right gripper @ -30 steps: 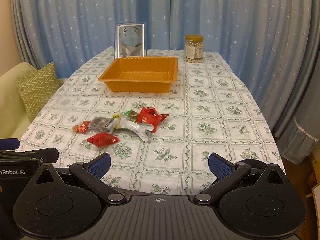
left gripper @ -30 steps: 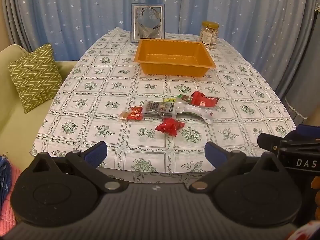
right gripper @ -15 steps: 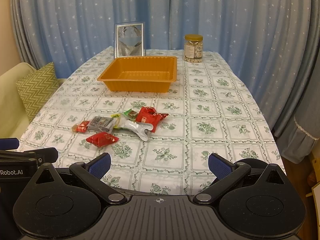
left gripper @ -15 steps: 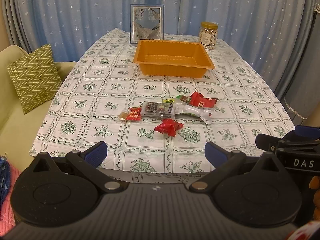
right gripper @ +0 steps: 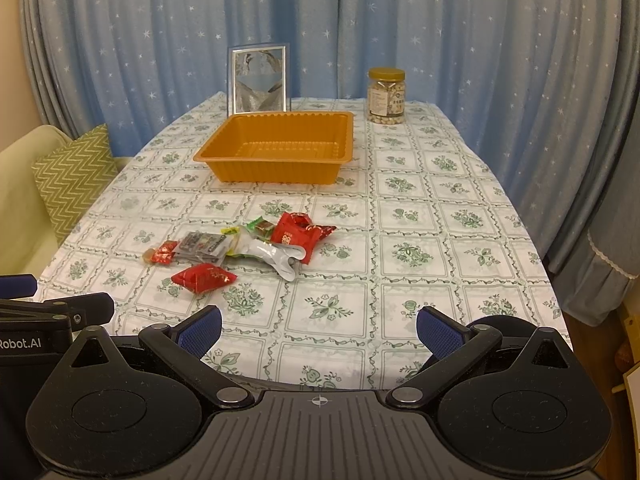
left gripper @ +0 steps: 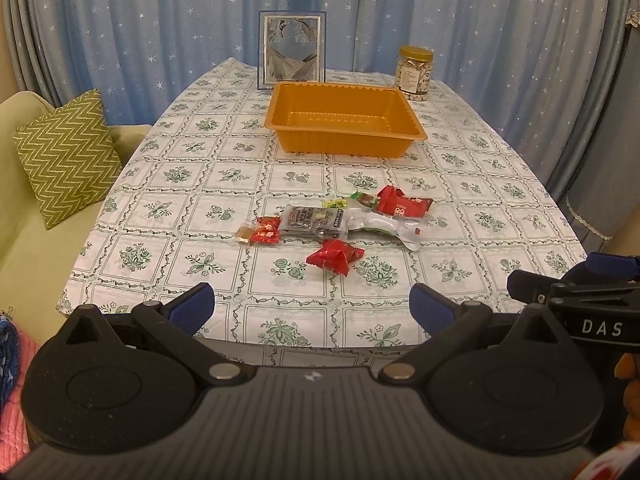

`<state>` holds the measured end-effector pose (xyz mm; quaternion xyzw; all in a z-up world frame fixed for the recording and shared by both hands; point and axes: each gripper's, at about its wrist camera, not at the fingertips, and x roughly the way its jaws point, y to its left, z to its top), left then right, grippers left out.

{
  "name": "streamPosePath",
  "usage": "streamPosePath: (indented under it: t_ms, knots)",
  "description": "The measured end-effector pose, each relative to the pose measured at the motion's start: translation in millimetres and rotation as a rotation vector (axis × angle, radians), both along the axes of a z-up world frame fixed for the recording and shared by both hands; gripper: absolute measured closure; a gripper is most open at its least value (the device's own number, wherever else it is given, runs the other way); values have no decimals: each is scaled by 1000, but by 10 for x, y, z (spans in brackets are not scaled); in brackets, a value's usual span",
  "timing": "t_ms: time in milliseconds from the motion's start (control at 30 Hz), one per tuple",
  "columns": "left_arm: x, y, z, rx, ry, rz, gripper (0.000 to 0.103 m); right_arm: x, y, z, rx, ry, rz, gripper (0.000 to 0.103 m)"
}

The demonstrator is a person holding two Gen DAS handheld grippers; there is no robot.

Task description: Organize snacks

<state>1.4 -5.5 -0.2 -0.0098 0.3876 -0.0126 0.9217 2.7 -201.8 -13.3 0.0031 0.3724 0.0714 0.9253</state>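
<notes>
Pink cloth [left gripper: 12, 380] in left view only, both grippers spread

Snack packets [left gripper: 340, 220] lie clustered on the tablecloth just in front of the orange tray [left gripper: 344, 142]; left gripper [left gripper: 312, 304], jaws wide, hovers nearer.

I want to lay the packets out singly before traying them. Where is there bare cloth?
Bare cloth lies right of the snack pile toward the table's right edge, and between the pile and the orange tray. The near edge before both open grippers is bare too. Crowded: the pile itself, packets overlapping.
</notes>
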Motion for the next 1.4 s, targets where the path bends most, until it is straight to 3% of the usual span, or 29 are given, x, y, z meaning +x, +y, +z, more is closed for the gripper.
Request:
streamPosePath:
  t_ms: [1400]
  knots:
    - [-8,-24,-22,-10,-3,-3,0,-2,-11,-28,3,4,1,0]
